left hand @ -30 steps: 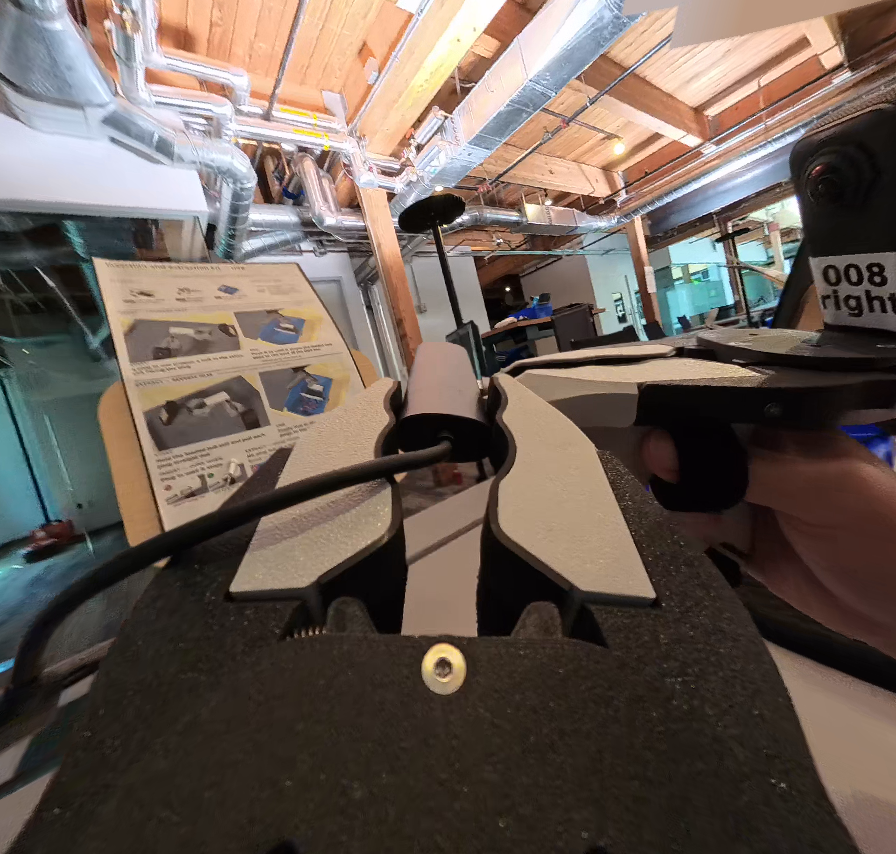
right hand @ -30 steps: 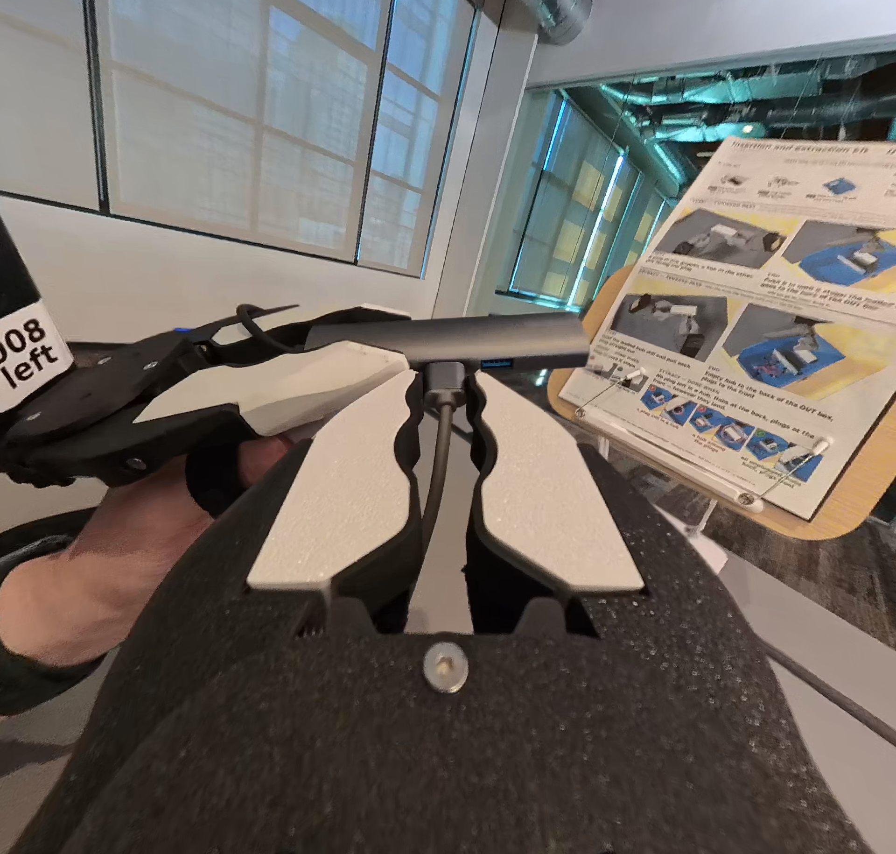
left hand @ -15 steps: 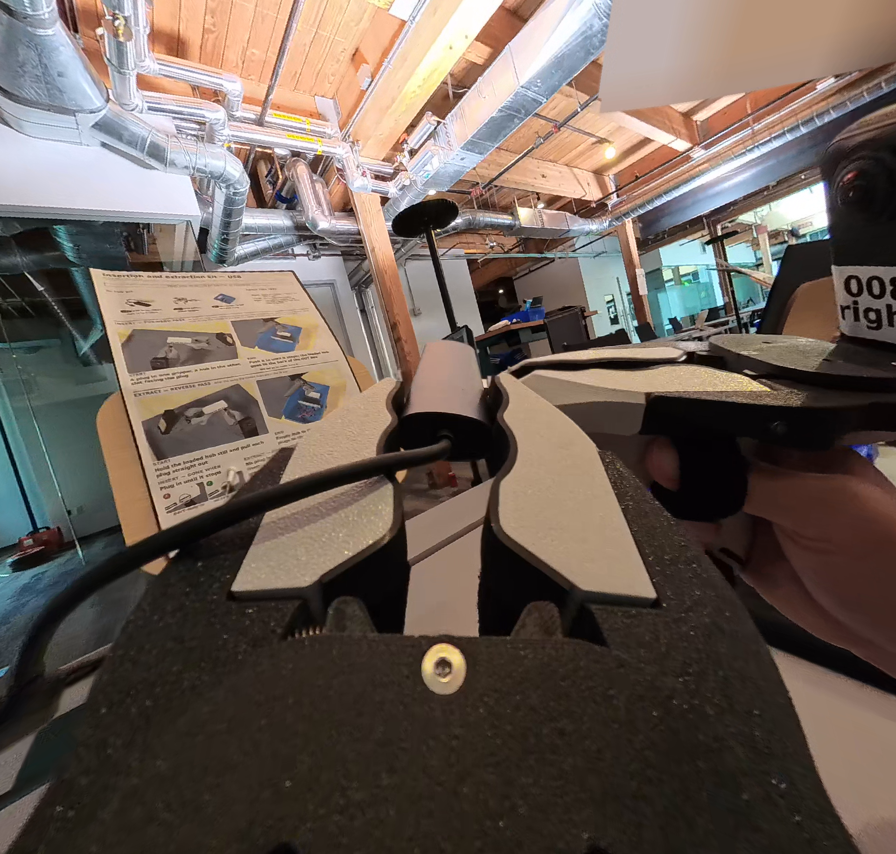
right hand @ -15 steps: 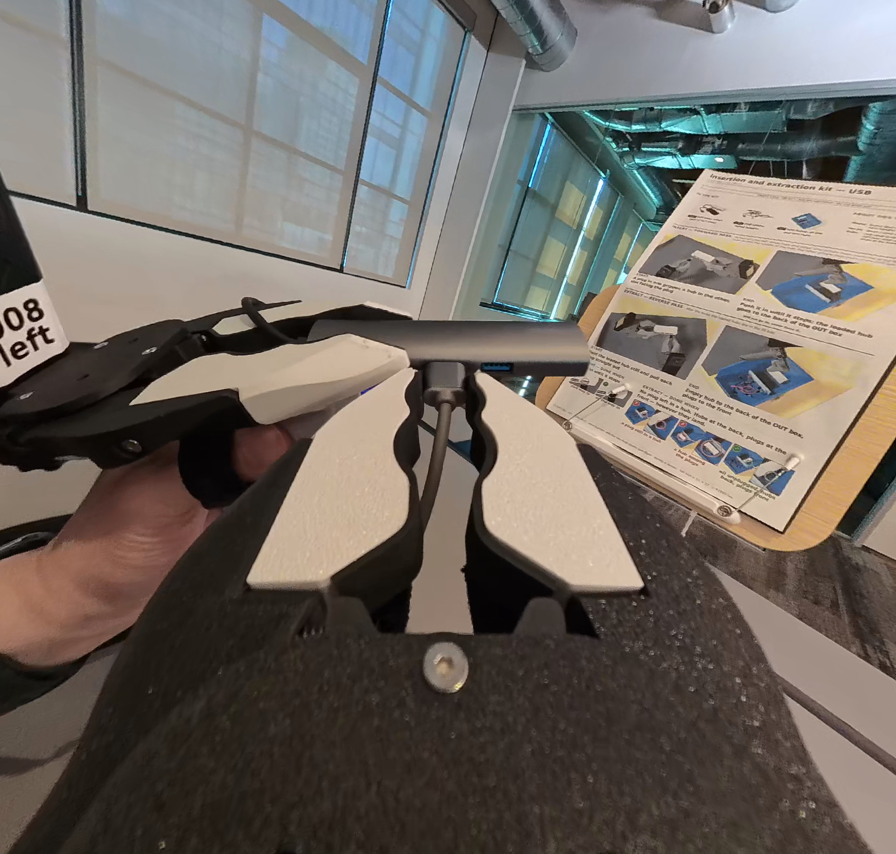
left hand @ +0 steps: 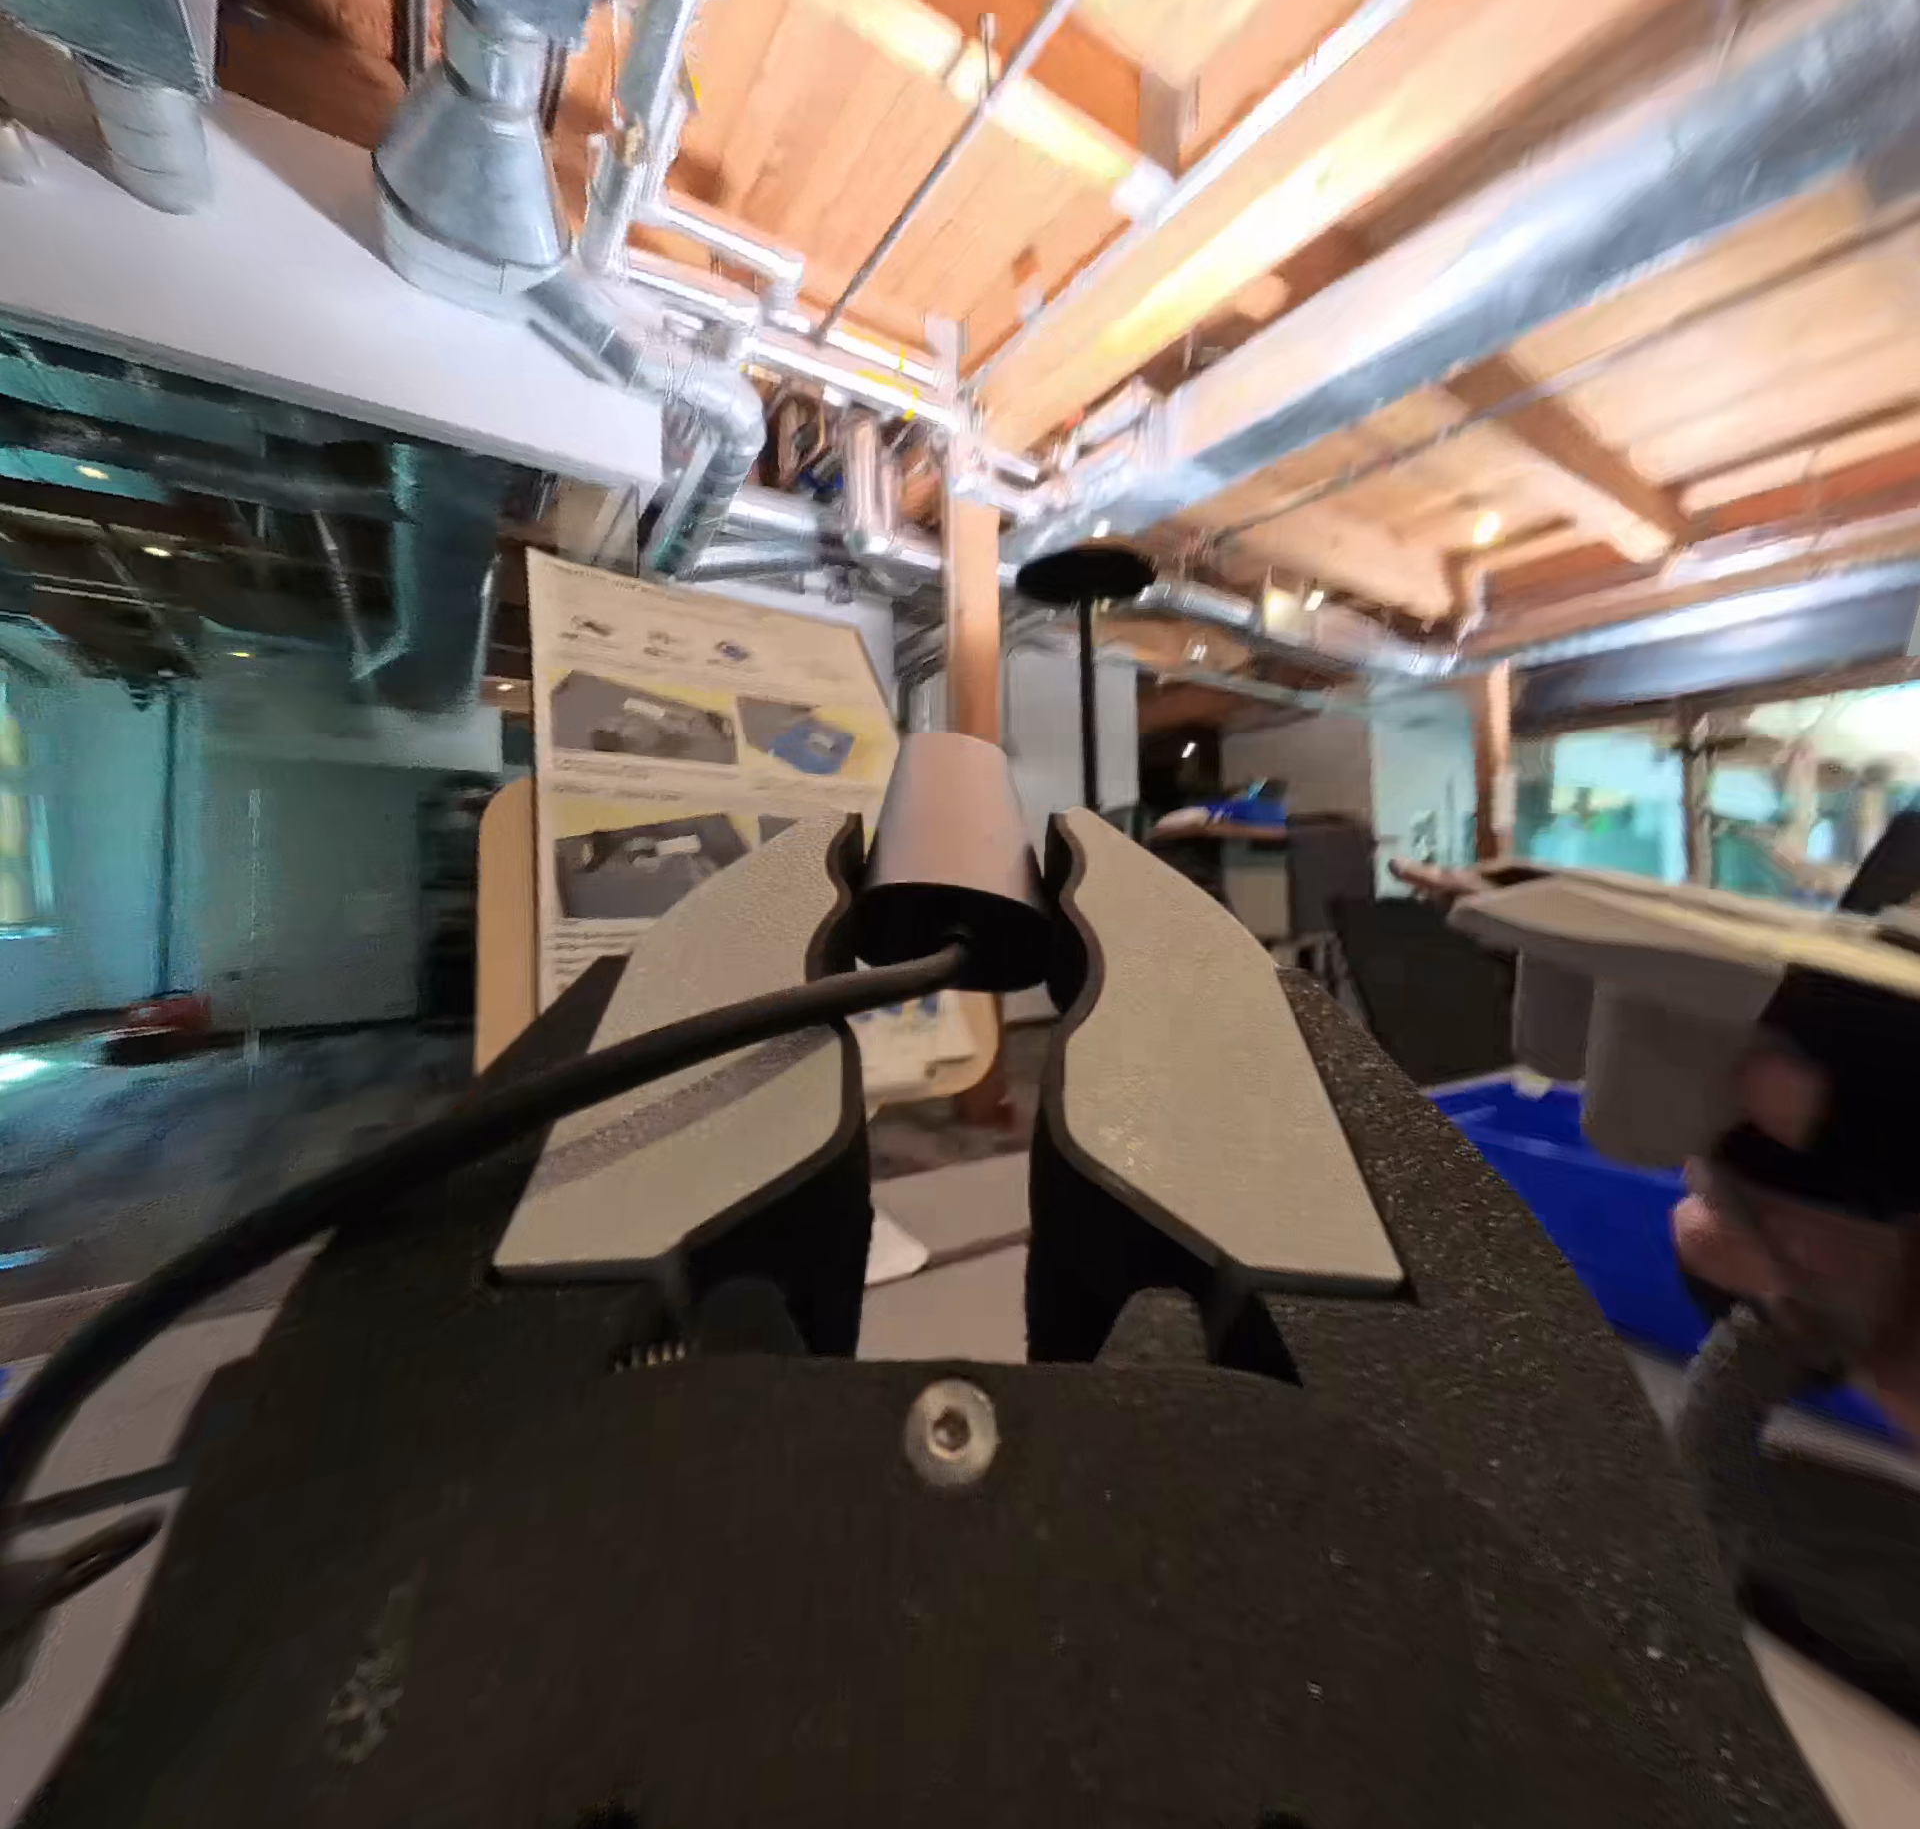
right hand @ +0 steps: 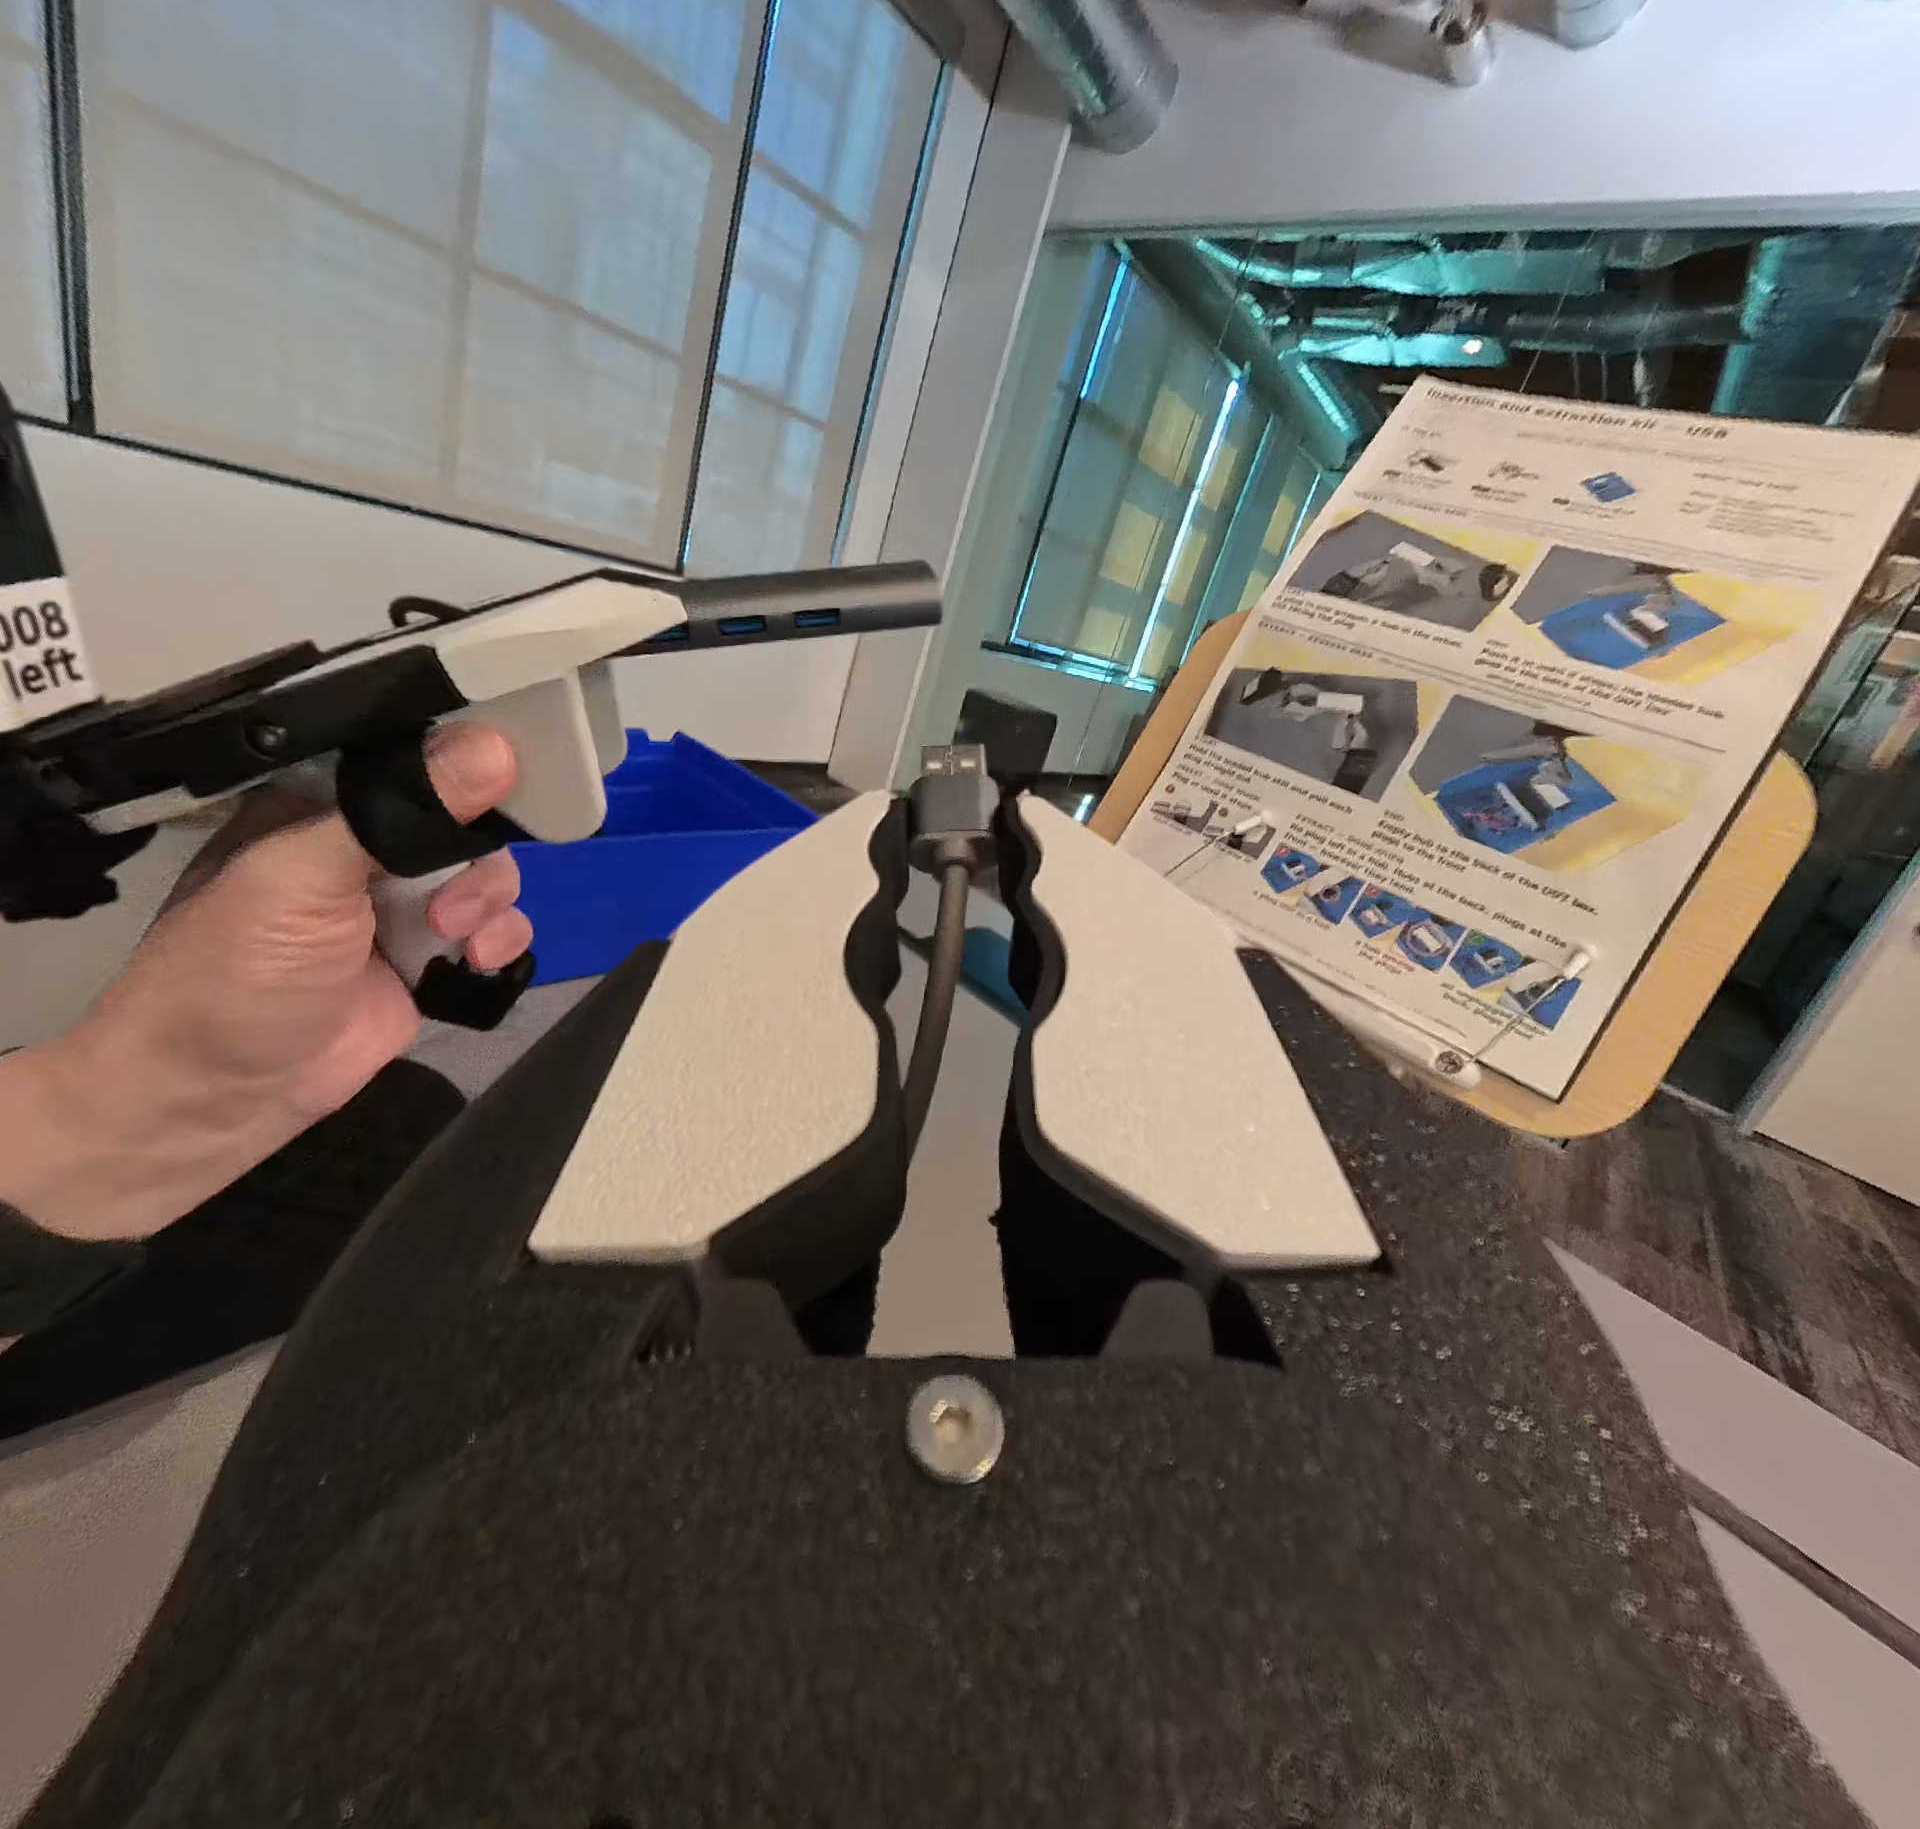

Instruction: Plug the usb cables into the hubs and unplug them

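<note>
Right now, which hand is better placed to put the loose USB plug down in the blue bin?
Right, probably. The right tongs already grip the USB plug, clear of the hub, with the blue bin just beyond. The left tongs are shut on the hub.

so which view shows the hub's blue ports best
The right wrist view: the hub lies side-on in the left gripper, with its blue ports facing the camera. The left wrist view shows only the hub's cable end, clamped between the fingers, no ports.

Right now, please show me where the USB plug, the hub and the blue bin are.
USB plug (right hand: 953, 767): right wrist view, on its metal tip.
Hub (right hand: 831, 590): right wrist view, on its grey side.
Blue bin (right hand: 665, 854): right wrist view, on its front wall.
</note>
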### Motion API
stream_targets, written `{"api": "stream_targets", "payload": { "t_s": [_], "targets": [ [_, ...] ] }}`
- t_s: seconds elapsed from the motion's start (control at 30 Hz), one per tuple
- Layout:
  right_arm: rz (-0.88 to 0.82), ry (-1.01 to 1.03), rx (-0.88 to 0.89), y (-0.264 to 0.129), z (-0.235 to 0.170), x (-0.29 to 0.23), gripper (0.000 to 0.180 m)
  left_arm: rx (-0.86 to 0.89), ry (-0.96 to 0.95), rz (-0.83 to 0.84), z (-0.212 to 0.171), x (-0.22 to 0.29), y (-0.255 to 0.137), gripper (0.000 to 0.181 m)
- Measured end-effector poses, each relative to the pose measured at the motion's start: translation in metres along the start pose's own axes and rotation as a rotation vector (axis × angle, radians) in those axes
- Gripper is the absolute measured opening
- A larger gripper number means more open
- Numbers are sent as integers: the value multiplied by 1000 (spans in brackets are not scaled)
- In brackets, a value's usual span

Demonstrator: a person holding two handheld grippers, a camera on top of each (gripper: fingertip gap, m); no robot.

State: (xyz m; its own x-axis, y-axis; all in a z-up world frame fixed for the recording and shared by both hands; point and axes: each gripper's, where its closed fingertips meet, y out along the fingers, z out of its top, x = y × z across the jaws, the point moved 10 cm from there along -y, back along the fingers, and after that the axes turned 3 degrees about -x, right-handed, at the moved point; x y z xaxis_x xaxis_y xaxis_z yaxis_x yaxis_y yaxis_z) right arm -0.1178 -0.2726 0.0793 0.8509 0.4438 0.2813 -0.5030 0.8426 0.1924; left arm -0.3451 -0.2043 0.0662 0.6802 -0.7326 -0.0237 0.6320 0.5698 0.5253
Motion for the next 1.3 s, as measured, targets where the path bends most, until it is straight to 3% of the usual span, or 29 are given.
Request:
{"api": "stream_targets", "payload": {
  "t_s": [0.13,0.43,0.8,1.07,1.3],
  "targets": [
    [59,37,-32,3,-9,7,16,-81,33,-135,-12,16,10,33],
    [70,61,-117,-13,-5,59,16,-178,39,-182,-30,26,18,33],
    [-34,-244,-332,-40,65,149,16,-220,34,-172,-43,25,21,33],
    [-194,-472,-475,-70,143,215,16,-258,39,-179,-51,28,23,33],
    [-351,-504,-596,-100,186,291,16,-270,54,-165,-53,27,22,33]
  ]
}}
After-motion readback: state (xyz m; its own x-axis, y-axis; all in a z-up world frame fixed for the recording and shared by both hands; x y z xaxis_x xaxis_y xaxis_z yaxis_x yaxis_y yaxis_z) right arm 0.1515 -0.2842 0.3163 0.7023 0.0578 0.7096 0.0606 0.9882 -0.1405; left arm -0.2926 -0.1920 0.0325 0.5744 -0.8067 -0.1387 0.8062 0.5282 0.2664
